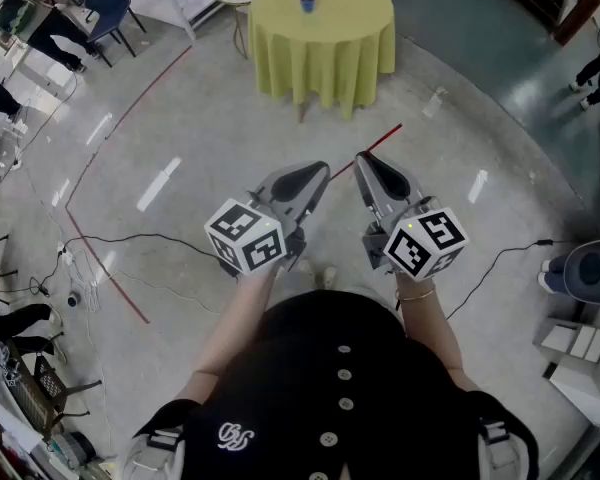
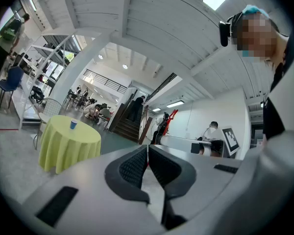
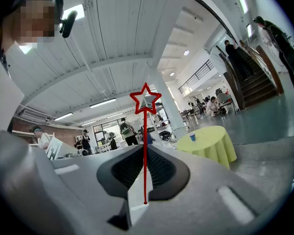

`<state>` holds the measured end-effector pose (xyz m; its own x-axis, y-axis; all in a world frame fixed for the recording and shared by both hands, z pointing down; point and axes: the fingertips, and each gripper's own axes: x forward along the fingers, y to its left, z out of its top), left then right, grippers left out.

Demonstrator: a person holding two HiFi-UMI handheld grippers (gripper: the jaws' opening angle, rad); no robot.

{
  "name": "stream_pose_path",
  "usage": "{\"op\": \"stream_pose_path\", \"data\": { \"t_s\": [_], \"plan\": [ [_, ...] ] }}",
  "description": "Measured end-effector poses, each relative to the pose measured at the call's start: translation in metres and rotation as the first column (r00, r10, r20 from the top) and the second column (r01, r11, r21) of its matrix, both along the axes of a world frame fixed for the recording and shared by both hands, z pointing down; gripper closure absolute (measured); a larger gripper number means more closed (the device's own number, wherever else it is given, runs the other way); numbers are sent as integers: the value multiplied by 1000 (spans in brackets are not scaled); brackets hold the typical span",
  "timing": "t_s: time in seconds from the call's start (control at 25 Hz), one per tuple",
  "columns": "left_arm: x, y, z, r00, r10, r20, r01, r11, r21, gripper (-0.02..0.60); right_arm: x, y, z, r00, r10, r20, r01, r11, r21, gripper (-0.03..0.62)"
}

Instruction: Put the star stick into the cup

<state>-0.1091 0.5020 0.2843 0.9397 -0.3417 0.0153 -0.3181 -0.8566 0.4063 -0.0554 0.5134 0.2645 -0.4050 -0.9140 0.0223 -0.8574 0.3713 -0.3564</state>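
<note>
right claw (image 3: 145, 151) pinched on the star stick (image 3: 145, 126); stick runs out along the claw, star end forward. left claw (image 2: 147, 153) pressed together, nothing in it. cup (image 1: 307, 0) upright near the middle of the round worktop (image 1: 280, 38), well ahead of both claws, slightly left. cup contents: cannot tell.

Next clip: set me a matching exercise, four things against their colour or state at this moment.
Things:
1 star stick
2 cup
3 table
4 left gripper

States:
A draped in yellow-green
B jaws shut, nothing between them
C red, clamped in the right gripper
D blue, standing on the table

Pairs: 1-C, 2-D, 3-A, 4-B
</note>
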Motion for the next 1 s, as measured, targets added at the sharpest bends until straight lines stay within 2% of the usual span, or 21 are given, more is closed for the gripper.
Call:
{"op": "stream_pose_path", "data": {
  "t_s": [0.2, 0.36, 0.8, 1.0],
  "plan": [
    [-8, -4, -3, 1000, -17, 3, 17, 1000, 25, 563, -9, -3, 5, 997, -16, -73, 15, 1000, -16, 577],
    [-15, -5, -3, 1000, -27, 1, 27, 999, 30, 563, -14, -5, 5, 996, -15, -90, 13, 1000, -17, 577],
    [-17, -16, 1, 1000, -18, 7, 18, 999, 34, 563, -21, -12, 6, 995, -3, -100, 2, 1000, -10, 577],
    [-24, -20, 8, 999, -1, 37, 0, 999, 35, 563, -28, -16, 6, 996, 15, -93, -16, 1000, -4, 577]
  ]
}}
